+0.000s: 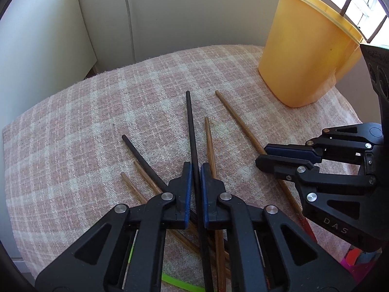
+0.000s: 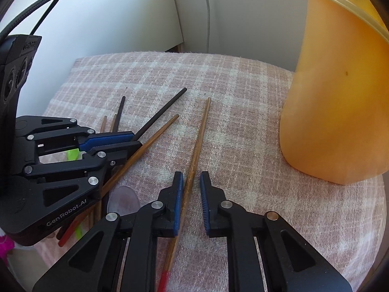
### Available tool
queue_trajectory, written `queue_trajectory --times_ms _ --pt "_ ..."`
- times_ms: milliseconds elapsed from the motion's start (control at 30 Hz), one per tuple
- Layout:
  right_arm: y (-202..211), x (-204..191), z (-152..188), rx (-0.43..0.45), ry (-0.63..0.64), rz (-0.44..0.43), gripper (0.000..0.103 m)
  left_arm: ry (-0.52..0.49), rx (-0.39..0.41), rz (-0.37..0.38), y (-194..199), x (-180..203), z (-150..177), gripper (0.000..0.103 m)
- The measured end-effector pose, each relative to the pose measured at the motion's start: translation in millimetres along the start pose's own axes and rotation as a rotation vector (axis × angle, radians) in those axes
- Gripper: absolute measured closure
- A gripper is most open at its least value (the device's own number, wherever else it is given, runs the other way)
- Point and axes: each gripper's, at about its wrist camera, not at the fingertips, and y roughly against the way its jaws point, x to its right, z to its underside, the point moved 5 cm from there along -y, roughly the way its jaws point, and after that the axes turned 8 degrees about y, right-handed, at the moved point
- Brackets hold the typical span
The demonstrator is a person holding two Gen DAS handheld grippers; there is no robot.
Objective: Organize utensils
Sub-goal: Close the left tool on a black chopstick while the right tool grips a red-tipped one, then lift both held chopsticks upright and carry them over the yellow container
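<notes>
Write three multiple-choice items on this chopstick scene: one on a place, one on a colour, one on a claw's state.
1. Where does the yellow container stand?
A. on the checked cloth
B. on the floor
C. inside a drawer

2. What colour is the chopstick between the left claw's fingers?
A. green
B. black
C. white

3. How is the right claw set?
A. shut on a spoon
B. out of view
C. open around a brown chopstick

Answers: 1 A, its base rests on the cloth. 2 B, the stick is black. 3 C, a gap shows beside the stick.
</notes>
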Motion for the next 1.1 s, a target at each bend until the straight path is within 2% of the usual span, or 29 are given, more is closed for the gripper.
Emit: queue_trajectory --times_ms 300,533,700,800,867,1100 --pt "15.1 7.2 -0.9 0.037 -0.048 -0.044 0.098 0.058 0.055 0.033 19.3 -12.5 -10.7 0.099" --pt "35.9 2.7 -0.2 0.089 -0.027 -0.036 0.098 0.067 0.102 0.047 39.1 -25.2 -16.6 0.099" --pt "40.5 3.5 0.8 0.099 -0.021 -0.023 0.098 0.061 0.047 0.013 31.2 -13.3 -1.6 0.099" --pt "40.1 3.3 1.6 0.099 -0.027 -0.024 0.098 0.046 0.023 -0.014 19.4 -10.9 -4.5 0.098" --pt "40.6 2.9 2.9 0.099 -0.025 -0.023 0.098 0.036 0.014 -0.027 10.8 -6.6 -8.7 0.092" --pt "41.0 1.0 2.2 0.103 -0.023 -0.024 0.098 0.003 -0.039 -0.054 -6.8 0.9 -21.0 0.092"
